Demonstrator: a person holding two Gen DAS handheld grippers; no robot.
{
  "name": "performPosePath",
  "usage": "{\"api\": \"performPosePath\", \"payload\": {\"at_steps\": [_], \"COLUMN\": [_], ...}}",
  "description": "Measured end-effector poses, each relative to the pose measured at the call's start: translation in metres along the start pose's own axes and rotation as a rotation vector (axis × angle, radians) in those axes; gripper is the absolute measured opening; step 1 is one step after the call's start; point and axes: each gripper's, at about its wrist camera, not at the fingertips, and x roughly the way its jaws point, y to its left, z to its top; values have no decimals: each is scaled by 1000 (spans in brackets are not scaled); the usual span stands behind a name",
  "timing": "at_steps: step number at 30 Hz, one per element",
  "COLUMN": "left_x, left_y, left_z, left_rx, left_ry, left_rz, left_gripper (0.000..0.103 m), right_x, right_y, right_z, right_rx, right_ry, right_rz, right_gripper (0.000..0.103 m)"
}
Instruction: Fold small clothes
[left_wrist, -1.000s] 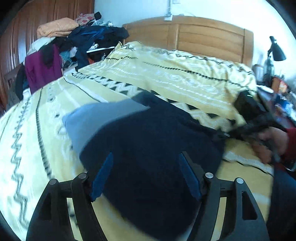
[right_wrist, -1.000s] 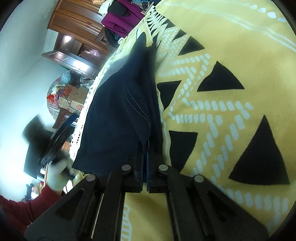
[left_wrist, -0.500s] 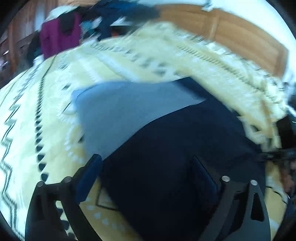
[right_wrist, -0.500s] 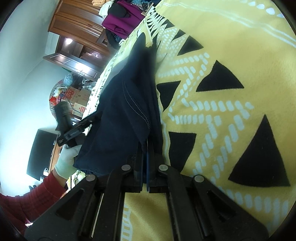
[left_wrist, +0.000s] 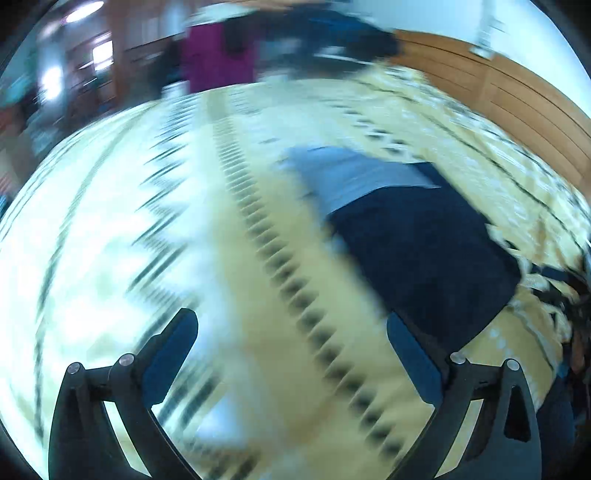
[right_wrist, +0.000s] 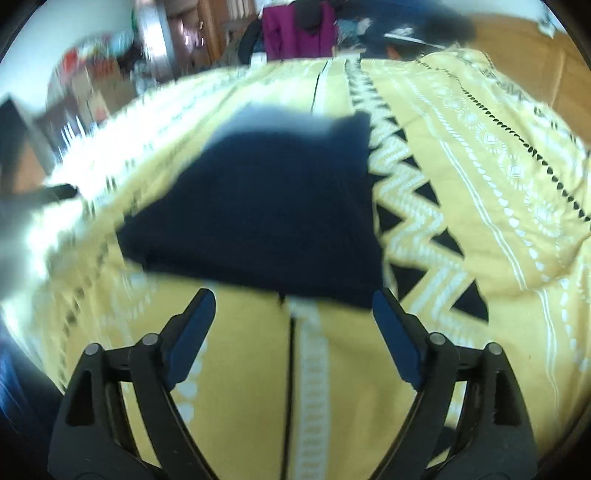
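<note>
A folded dark navy garment (right_wrist: 266, 206) with a light blue-grey part (left_wrist: 351, 173) lies flat on the yellow patterned bedspread (right_wrist: 461, 184). In the left wrist view the navy garment (left_wrist: 424, 251) sits to the upper right. My left gripper (left_wrist: 291, 328) is open over bare bedspread, left of the garment, holding nothing. My right gripper (right_wrist: 293, 308) is open just in front of the garment's near edge, with nothing between its fingers. Both views are motion-blurred.
A wooden headboard (left_wrist: 517, 92) runs along the far right. A pile of clothes with a magenta top (right_wrist: 299, 33) sits at the far side of the bed. Boxes and furniture (right_wrist: 96, 85) stand off the bed's left side.
My right gripper has opened and let go of the navy garment, then swung round to face it from the near edge. My left gripper has swung left, off the garment.
</note>
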Motion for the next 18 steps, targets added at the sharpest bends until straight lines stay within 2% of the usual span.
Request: {"api": "performPosePath", "payload": {"at_steps": [3,7,8,9,18], "left_x": [-10,19,20,20,31], "left_y": [33,46,41,35,22], "left_z": [-40,-87,-94,-96,-91], "left_rx": [-139,-175,-140,-108,-58], "left_ry": [46,173,164,154,187], "left_rz": [68,116,142,171,252], "left_gripper": [103,103,103,103,103], "right_x": [10,24,29,31,39], "right_y": [15,22,21,20,16], "right_z": [-11,-29,-34,-38,-32], "right_rx": [-16,-19,-15,-2,17], "right_ry": [51,128,147,152,165], "right_rz": [-42,-73,-82,-96,-74], "right_gripper": [88,91,97,103,103]}}
